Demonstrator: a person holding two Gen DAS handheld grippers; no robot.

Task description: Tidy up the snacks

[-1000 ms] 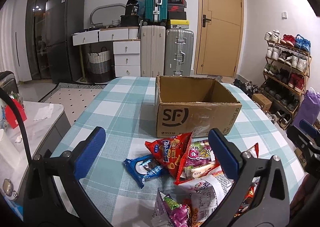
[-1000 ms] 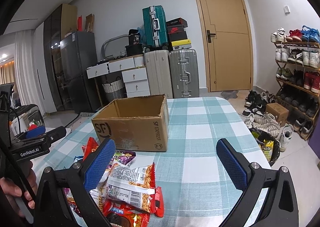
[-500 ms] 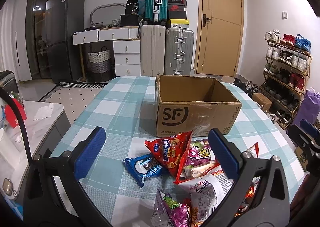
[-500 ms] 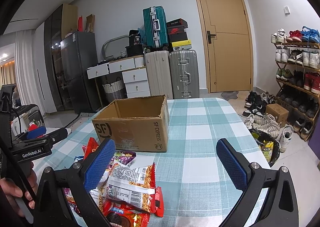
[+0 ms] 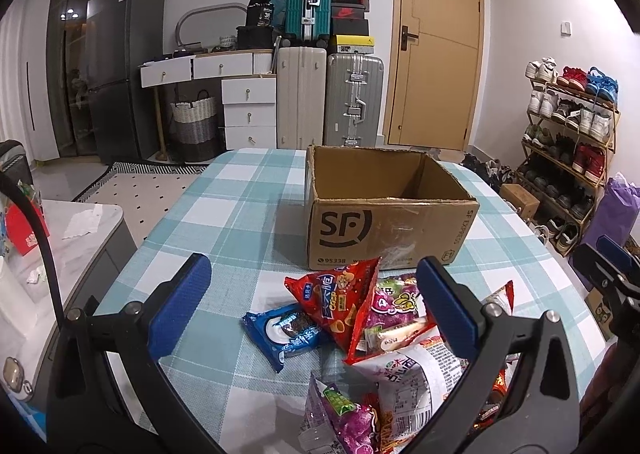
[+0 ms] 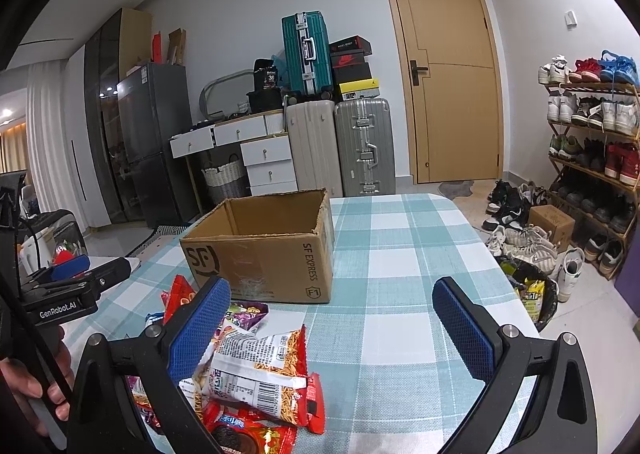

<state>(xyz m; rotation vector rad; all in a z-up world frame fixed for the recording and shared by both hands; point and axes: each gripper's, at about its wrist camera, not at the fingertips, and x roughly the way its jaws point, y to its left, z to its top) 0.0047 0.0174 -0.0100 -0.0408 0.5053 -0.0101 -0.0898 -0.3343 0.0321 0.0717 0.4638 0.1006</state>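
Left gripper [image 5: 312, 292] is hovering wide open, gripping nothing, above the snack packets [image 5: 360, 318] piling along the tabletop's [image 5: 224, 190] near edge; right gripper [image 6: 332, 318] is hanging equally agape and empty; the cardboard box [image 5: 384, 222] is sitting open mid-table.

Right claw [image 6: 332, 318] spread wide, snack packets [image 6: 256, 366] before cardboard box [image 6: 264, 250]

I see a matt brown cardboard box [image 5: 390, 230] with rough torn edges on the table's [image 5: 224, 198] woven checked cloth. Glossy, crinkled plastic snack bags [image 5: 384, 338] catch the light. My left tool [image 5: 314, 298] has black matt arms and textured blue rubbery pads [image 5: 448, 308].
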